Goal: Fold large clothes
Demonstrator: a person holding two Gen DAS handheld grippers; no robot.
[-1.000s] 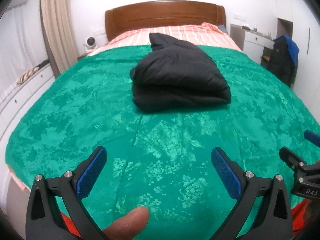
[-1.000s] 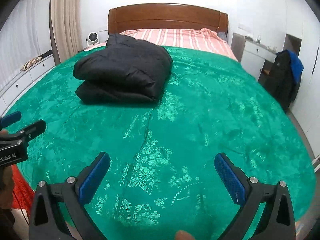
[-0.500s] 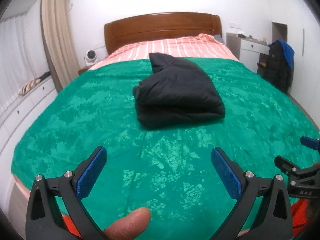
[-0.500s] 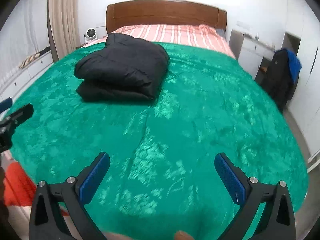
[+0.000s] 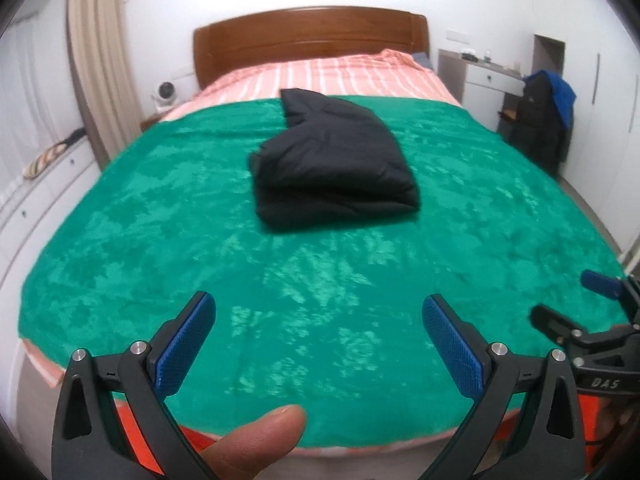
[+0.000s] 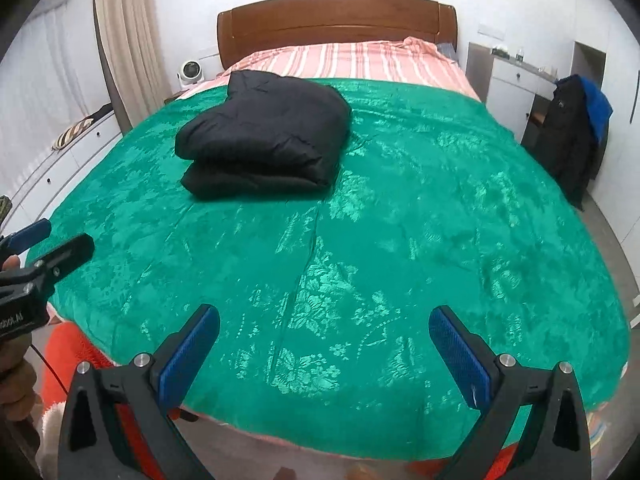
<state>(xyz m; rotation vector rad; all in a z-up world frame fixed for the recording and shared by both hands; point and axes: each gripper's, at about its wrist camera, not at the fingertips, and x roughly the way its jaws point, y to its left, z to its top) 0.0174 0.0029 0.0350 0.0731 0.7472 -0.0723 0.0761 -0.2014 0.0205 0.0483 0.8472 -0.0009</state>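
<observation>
With both tools held at the foot of the bed, nothing is gripped: left black two-finger gripper with blue pads (image 5: pixel 318 342) sits at bottom of the left wrist view, jaws spread wide, empty; a thumb (image 5: pixel 256 438) shows bottom centre. Right black two-finger gripper with blue pads (image 6: pixel 324 350) at bottom of the right wrist view, jaws spread wide too, empty. Each gripper also visible at the other view's edge, lower right and lower left.

Beyond them, green floral satin bedspread (image 5: pixel 160 216) fills mid-frame, lying flat. Black puffy padded jacket (image 5: pixel 332 168) sits on it, centre of the left view, upper left of centre in the right view (image 6: pixel 264 136), well apart from both grippers. Looks folded into a compact two-layer stack, one bit poking up toward the headboard end.

Judgement: fold looks done, grippers clear of it; little left, maybe tucking that poking part. Farther back: pink striped sheet (image 5: pixel 320 76), brown wooden headboard (image 5: pixel 308 40), dark coat hanging on a chair (image 6: pixel 572 140) at right.
</observation>
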